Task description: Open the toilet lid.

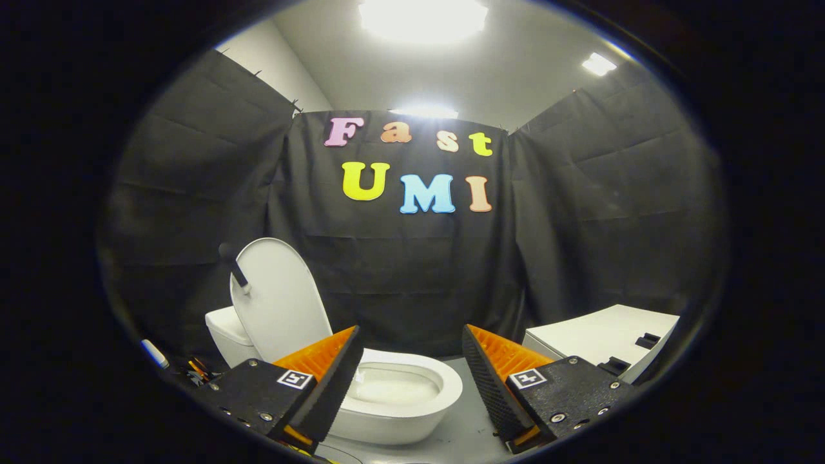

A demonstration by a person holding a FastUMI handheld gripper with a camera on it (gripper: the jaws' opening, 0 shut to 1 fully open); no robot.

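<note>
Stands raised, toilet lid (278, 298) leaning back against the tank (225, 332) over the bare bowl (412, 386) on the booth floor (464, 438), so presumably done, hence gripper (407, 377) released, fingers spread, grasping nothing, just short of the bowl.

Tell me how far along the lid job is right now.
Looks done: the toilet lid stands upright, leaning back toward the tank, and the bowl is uncovered. In hand: nothing; the gripper is open, its fingers spread apart with the bowl between and just beyond them, touching neither lid nor bowl. Left: probably only backing away; the white cabinet beside the toilet is not involved.
</note>
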